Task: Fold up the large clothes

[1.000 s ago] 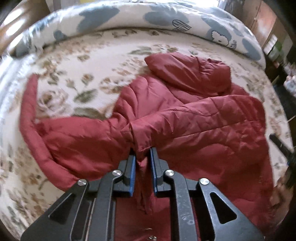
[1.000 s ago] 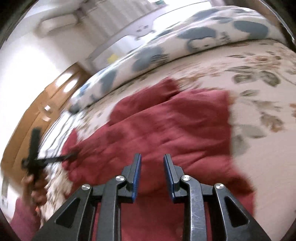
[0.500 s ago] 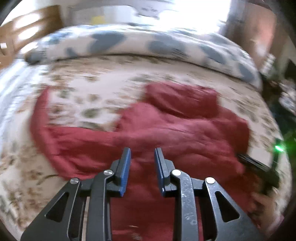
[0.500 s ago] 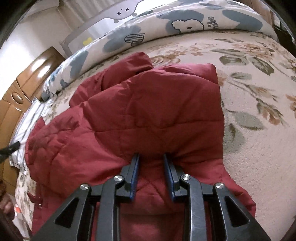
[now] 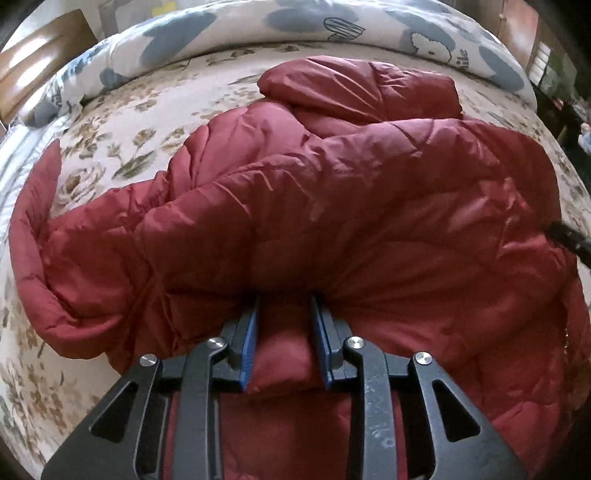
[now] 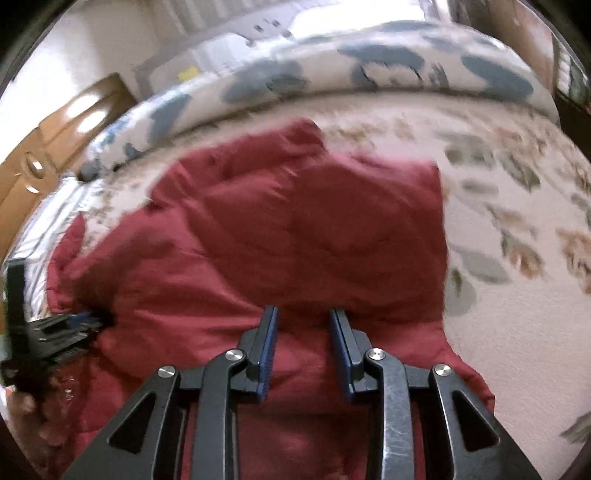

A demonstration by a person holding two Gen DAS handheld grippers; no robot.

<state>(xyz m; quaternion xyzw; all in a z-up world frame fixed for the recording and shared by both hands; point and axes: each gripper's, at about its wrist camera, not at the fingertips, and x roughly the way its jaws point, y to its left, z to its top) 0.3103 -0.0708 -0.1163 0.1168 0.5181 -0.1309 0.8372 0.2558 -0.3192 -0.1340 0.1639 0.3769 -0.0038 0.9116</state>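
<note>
A dark red padded jacket [image 5: 332, 206] lies crumpled on a floral bedspread [image 5: 122, 147]. Its hood [image 5: 362, 88] is at the far side and one sleeve [image 5: 33, 206] trails off to the left. My left gripper [image 5: 286, 301] is pushed down into the near part of the jacket. Its jaws are opening, and a puffy fold bulges up between them. In the right wrist view my right gripper [image 6: 303, 312] hovers over the jacket [image 6: 295, 229] near its right edge. Its jaws are opening too, with only flat fabric below them. The left gripper [image 6: 55, 332] shows at that view's left edge.
A rolled white quilt with blue patches [image 5: 258, 33] runs along the far side of the bed. A wooden headboard [image 6: 55, 147] stands at the left. Dark furniture [image 5: 554, 74] is beyond the bed's right end. Bare bedspread [image 6: 517, 240] lies to the right of the jacket.
The left gripper let go of the jacket fold it pinched, lifted, then came down into the jacket with parted jaws. The right gripper's jaws widened and it shifted over the jacket.
</note>
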